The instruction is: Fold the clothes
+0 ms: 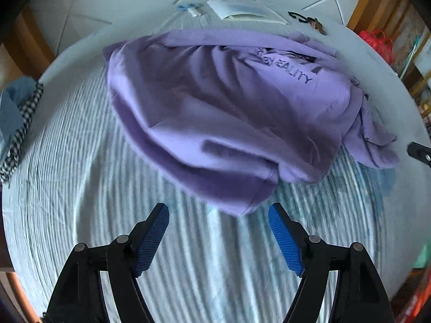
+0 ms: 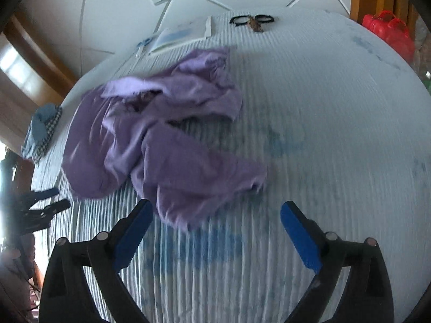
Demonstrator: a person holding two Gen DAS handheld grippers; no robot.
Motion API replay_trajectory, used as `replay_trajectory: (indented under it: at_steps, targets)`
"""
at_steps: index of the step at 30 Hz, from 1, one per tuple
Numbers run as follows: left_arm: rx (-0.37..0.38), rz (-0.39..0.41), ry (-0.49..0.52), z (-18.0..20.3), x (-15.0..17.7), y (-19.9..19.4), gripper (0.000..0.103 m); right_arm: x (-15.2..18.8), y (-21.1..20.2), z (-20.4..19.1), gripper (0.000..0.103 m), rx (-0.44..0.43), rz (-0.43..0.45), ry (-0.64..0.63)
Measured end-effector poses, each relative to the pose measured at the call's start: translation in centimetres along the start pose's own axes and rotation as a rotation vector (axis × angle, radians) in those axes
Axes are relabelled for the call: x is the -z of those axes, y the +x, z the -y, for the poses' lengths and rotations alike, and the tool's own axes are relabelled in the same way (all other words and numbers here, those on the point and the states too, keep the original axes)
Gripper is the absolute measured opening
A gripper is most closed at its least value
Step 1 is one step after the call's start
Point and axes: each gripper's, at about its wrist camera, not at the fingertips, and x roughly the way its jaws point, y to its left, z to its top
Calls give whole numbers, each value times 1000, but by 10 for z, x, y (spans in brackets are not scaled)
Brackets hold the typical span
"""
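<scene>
**Purple shirt lay ahead of both spread grippers**

The purple T-shirt (image 1: 229,113) lay crumpled near the middle of the striped bed sheet (image 1: 80,202). The left gripper (image 1: 218,215) was spread and empty, its tips just short of the hem. The right gripper (image 2: 216,215), also spread, faced a loose sleeve (image 2: 188,188) slightly to its left.

The shirt (image 1: 223,113) lies crumpled on the table (image 1: 67,188), scissors (image 2: 252,20) behind it.

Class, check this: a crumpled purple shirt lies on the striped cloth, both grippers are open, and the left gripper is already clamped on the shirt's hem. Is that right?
Not quite. The left gripper holds nothing: the left wrist view shows its fingers spread, just short of the purple shirt. The rest stands: the shirt lies crumpled on the striped cloth, and the right gripper is open.
</scene>
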Motion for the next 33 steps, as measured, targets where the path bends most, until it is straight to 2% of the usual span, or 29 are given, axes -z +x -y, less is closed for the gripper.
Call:
replay_trajectory:
  at_steps: [10, 13, 15, 16, 17, 18, 19, 20, 22, 26, 29, 33]
  targets:
    - [-58, 42, -39, 17, -15, 28, 78, 7, 22, -18, 97, 5, -37, -70]
    - [-26, 45, -62, 12, -15, 30, 80, 4, 34, -23, 97, 14, -46, -77]
    - [-21, 37, -45, 13, -17, 31, 79, 2, 42, -27, 85, 36, -55, -90]
    - [-16, 30, -43, 12, -18, 31, 77, 1, 45, -29, 63, 49, -59, -102]
    - [-14, 29, -39, 12, -19, 30, 72, 0, 48, -32, 49, 69, -58, -122]
    - [-16, 34, -35, 13, -19, 26, 53, -1, 49, -35, 42, 83, -59, -140]
    - [-15, 37, -44, 8, -19, 22, 24, -2, 49, -37, 31, 86, -65, -154]
    - [-13, 40, -56, 2, -18, 17, 13, -3, 48, -40, 22, 86, -68, -166]
    - [-9, 45, -81, -9, -17, 8, 11, -5, 40, -44, 11, 69, -45, -175]
    - [-9, 86, -118, -39, -9, -24, 10, -5, -6, -50, 9, 16, 49, -184]
    - [-61, 142, -125, -71, 5, -62, 10, -1, -47, -58, 7, -65, 103, -201]
    - [-168, 148, -172, -116, 30, -88, 10, 10, -76, -65, 7, -164, 87, -208]
